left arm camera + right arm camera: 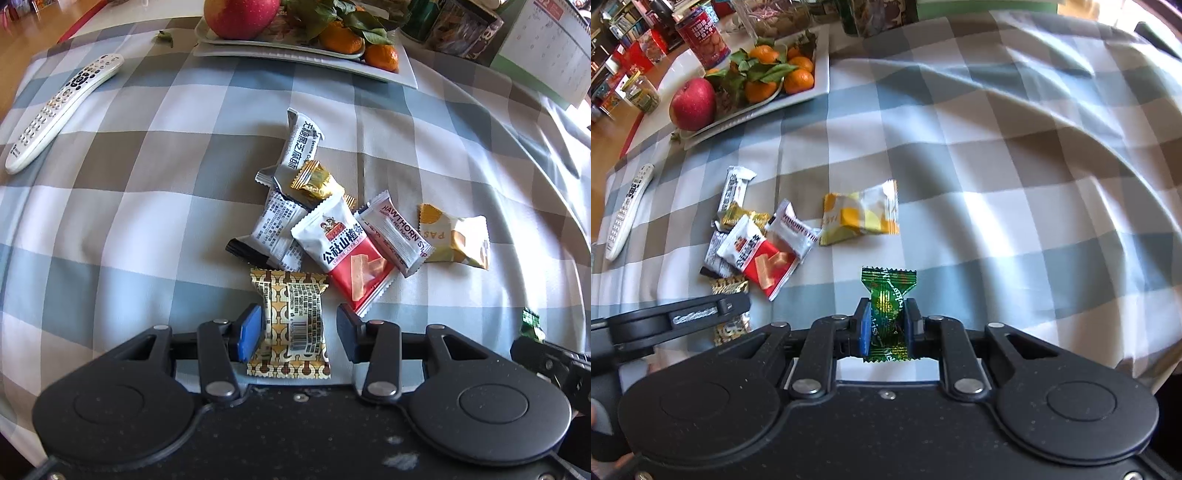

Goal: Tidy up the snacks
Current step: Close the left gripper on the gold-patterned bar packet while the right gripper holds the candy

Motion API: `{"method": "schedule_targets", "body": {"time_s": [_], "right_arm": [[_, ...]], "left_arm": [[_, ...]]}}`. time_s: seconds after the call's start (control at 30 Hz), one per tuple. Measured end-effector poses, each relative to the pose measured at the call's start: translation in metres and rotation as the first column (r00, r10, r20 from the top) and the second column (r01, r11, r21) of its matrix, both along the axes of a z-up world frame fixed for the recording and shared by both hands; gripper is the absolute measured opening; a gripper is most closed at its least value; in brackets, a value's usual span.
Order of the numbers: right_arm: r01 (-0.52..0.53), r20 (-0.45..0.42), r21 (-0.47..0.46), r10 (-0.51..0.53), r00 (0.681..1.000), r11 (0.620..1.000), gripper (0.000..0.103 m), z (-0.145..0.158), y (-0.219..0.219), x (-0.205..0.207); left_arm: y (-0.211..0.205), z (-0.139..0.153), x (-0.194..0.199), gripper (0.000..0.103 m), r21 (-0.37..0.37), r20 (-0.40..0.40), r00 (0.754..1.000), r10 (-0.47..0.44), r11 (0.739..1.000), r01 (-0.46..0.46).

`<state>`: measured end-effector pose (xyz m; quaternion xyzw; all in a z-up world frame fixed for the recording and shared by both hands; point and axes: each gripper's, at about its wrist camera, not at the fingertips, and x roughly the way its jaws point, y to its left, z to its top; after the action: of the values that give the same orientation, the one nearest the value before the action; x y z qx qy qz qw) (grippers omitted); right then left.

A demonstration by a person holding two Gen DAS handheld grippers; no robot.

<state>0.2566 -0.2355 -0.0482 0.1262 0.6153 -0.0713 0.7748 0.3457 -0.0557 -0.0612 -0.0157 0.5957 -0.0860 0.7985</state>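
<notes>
Seven snacks [334, 236] piled, one green candy [888, 314] gripped

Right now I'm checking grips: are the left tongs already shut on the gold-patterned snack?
No; the left tongs stand open around the gold-patterned snack, with a clear gap at the right pad.

My left gripper [299, 328] and right gripper [888, 326]: matte black bodies w/ round side housings, silver pivot screws. Blue pads [249, 334] inside fingers. Black cable at left unit's lower-left edge.
</notes>
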Motion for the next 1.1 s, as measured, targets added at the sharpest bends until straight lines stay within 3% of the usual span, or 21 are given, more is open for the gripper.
{"method": "schedule_targets", "body": {"time_s": [0.47,0.57,0.73,0.9,1.1], "right_arm": [[-0.055,-0.055,0.018,0.056,0.997,0.998,0.025,-0.002,0.010,-0.005],[-0.067,-0.061,0.019,0.068,0.996,0.998,0.025,-0.004,0.014,-0.004],[-0.055,-0.079,0.007,0.056,0.995,0.998,0.025,-0.008,0.016,-0.003],[-0.025,-0.096,0.006,0.025,0.995,1.000,0.025,-0.011,0.014,0.000],[-0.002,-0.141,-0.017,-0.001,0.990,1.000,0.025,-0.018,0.010,0.002]], "left_arm": [[-0.008,-0.012,0.002,0.044,0.036,-0.019,1.000,0.006,0.999,-0.005],[-0.012,-0.012,-0.001,0.032,0.076,-0.012,1.000,-0.018,0.997,0.019],[-0.006,-0.009,-0.006,0.031,0.016,-0.028,1.000,-0.015,1.000,0.015],[-0.001,0.001,-0.016,0.031,-0.028,0.020,1.000,-0.020,0.999,0.020],[0.001,0.012,-0.033,0.031,0.045,0.064,0.997,-0.035,0.998,0.033]]}}
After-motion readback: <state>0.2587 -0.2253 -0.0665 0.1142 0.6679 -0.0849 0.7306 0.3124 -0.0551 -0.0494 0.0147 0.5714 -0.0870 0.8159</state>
